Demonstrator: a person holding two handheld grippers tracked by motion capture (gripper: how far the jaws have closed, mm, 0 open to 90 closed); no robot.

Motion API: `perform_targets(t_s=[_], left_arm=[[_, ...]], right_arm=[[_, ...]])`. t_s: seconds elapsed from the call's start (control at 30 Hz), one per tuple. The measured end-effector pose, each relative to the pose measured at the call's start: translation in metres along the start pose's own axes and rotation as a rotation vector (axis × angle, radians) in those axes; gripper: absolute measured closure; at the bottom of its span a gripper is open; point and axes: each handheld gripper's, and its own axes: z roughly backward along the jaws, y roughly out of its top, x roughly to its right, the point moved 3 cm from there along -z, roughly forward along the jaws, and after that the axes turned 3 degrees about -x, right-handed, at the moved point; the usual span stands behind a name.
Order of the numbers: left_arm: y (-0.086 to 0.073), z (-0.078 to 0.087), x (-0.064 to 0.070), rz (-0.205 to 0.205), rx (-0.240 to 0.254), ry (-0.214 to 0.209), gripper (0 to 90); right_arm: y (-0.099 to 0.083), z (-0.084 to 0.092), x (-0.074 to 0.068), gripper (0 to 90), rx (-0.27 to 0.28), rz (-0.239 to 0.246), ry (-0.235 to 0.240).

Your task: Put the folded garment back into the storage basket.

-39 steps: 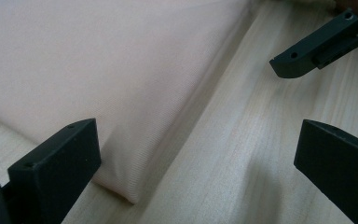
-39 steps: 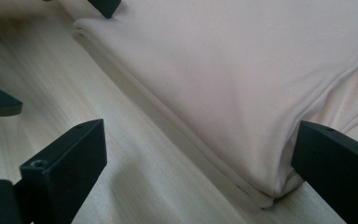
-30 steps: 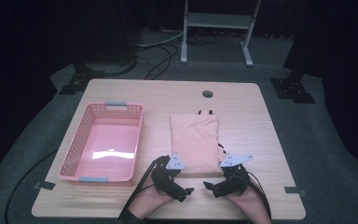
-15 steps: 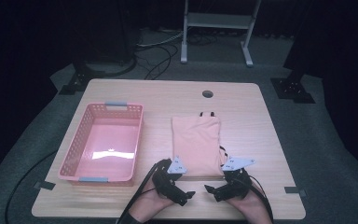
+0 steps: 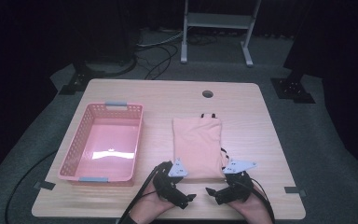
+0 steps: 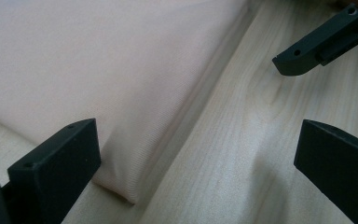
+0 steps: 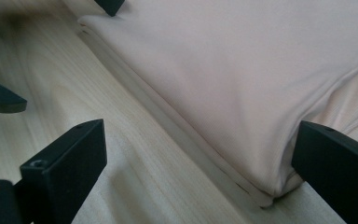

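Change since earlier: both grippers sit a little nearer the person's edge of the table (image 5: pixel 261 116) than a second ago, drawn back off the folded cloth (image 5: pixel 198 147); the cloth and the basket (image 5: pixel 103 142) lie where they lay.
Left gripper (image 5: pixel 189 198): jaws spread wide, holding nothing; in the left gripper view (image 6: pixel 196 168) its one jaw stands beside the cloth's near corner, the other over bare wood.
Right gripper (image 5: pixel 212 191): jaws spread wide, holding nothing; in the right gripper view (image 7: pixel 198 172) its one jaw is close against the cloth's other near corner, whether touching I cannot tell.
Grippers to each other: tips turned inward, facing one another, near but apart.
Cloth: pale pink, folded into a flat oblong, lying on the table just ahead of both grippers, its near edge (image 6: pixel 135 191) between them; the fold layers show along that edge (image 7: pixel 242 184).
Basket: pink plastic with grey handles, well to the left of the left gripper and apart from the cloth.
Basket contents: only a glare of light on its floor.
Hands: the person's hands hold the grippers at the table's near edge.
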Motion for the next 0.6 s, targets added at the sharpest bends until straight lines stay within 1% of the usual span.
perform_targets(t_s=[0.6], left_arm=[[-0.0024,0.0017,0.0072,-0.002,-0.003,-0.006,0.0]], right_arm=[[-0.0058,0.0044,-0.0067,3.2,0.003,0.002,-0.004]])
